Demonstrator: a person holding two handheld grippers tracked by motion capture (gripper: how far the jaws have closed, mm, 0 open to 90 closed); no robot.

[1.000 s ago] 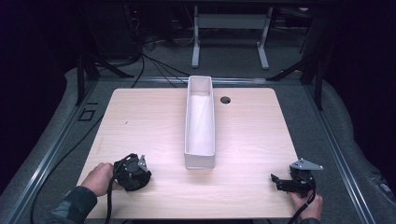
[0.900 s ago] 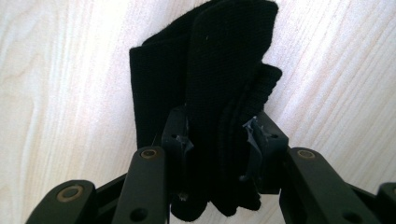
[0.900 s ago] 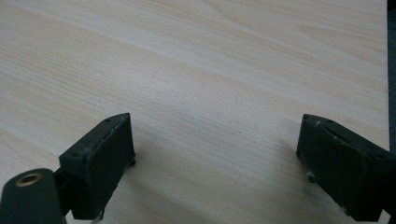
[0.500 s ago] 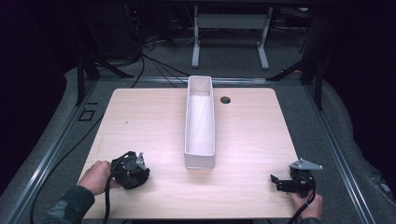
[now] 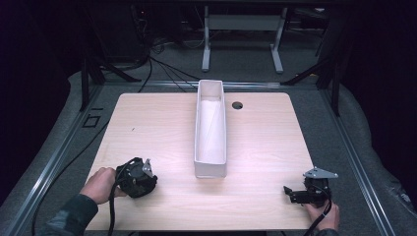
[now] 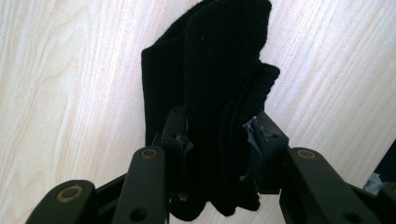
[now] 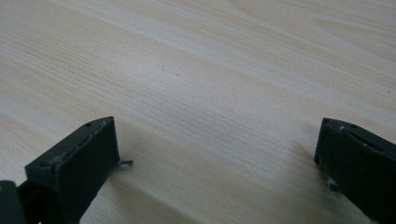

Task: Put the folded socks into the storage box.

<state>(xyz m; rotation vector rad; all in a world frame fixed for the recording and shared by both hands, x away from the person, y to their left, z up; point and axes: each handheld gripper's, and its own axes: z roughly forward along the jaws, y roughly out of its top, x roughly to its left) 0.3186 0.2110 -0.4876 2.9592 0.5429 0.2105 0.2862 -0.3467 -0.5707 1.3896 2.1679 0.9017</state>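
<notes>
**Both grippers low in frame, one clamped, one spread**

In the high view, the left hand [image 5: 101,184] holds the left gripper [image 5: 136,178] at lower left, jaws closed on a black cloth [image 6: 219,93]. The right hand [image 5: 322,216] holds the right gripper [image 5: 290,193] at lower right, jaws wide apart.

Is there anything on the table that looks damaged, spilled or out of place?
Nothing stands out. The white bin stands upright and straight at the middle of the table. The left gripper holds a bunched black cloth, and the right gripper is open over bare wood.
</notes>
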